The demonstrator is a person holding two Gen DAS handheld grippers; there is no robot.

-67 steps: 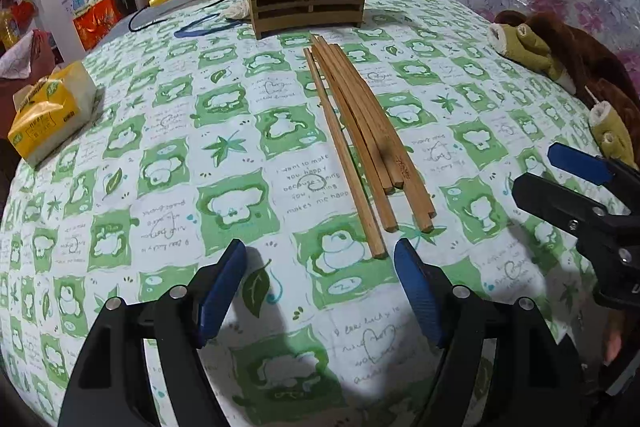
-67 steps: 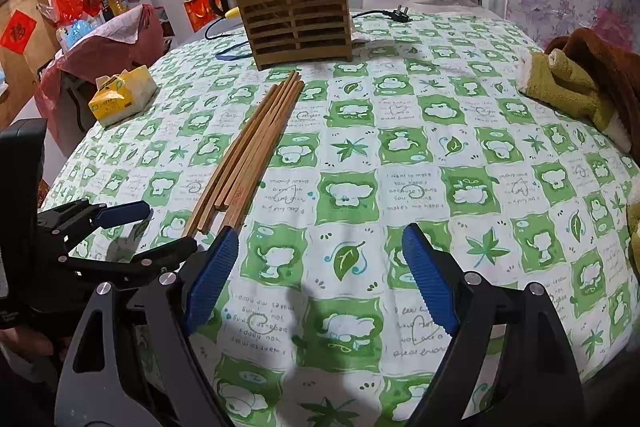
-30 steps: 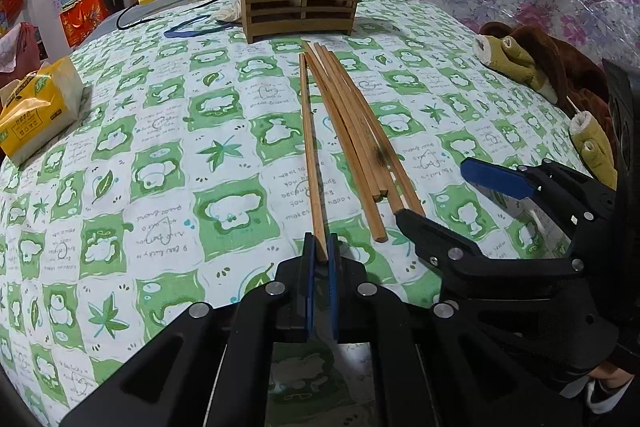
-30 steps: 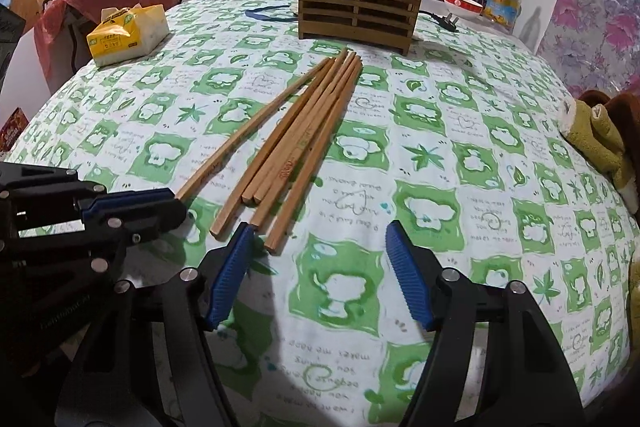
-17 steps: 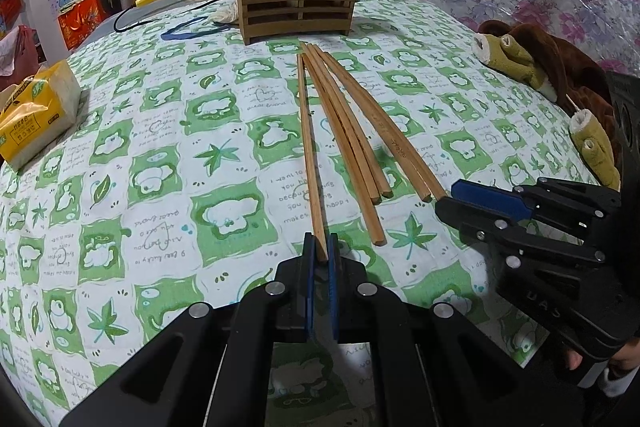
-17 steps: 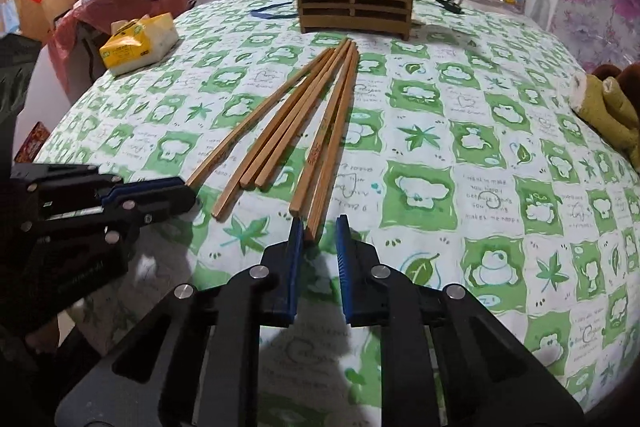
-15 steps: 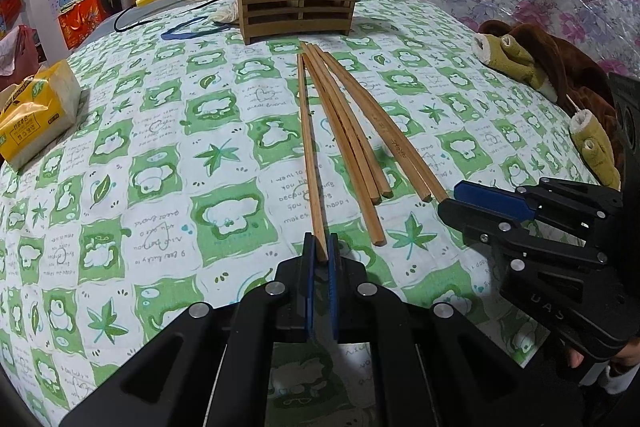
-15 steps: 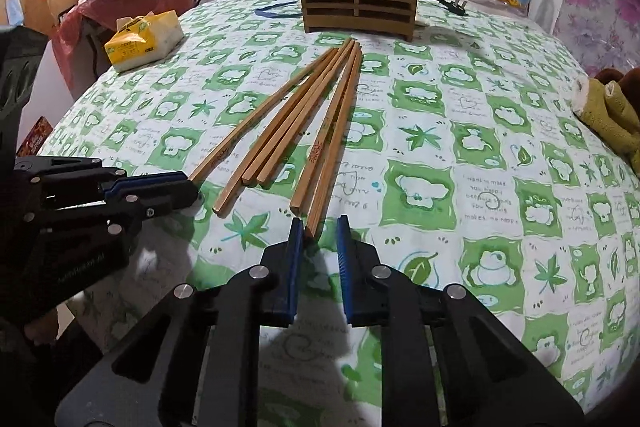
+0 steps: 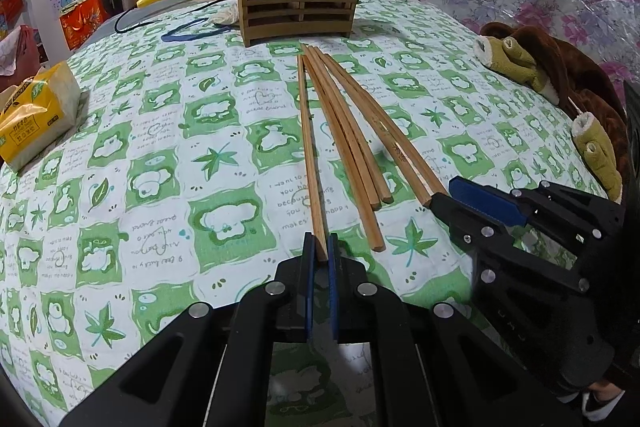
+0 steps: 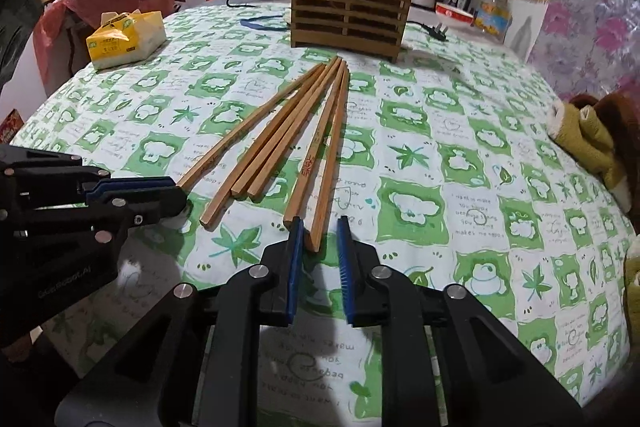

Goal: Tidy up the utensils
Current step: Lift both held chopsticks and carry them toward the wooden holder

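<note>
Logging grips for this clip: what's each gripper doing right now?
Left gripper: shut on the end of one chopstick.
Right gripper: closing around another chopstick's end, pads not yet pressing it.

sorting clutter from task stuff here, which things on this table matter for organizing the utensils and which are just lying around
Part of the job:
- chopsticks loose on the cloth
- wooden holder
- left claw, shut on one chopstick
- right claw, closing around a chopstick end

Just lying about:
- tissue pack
- plush toy
- blue cord
</note>
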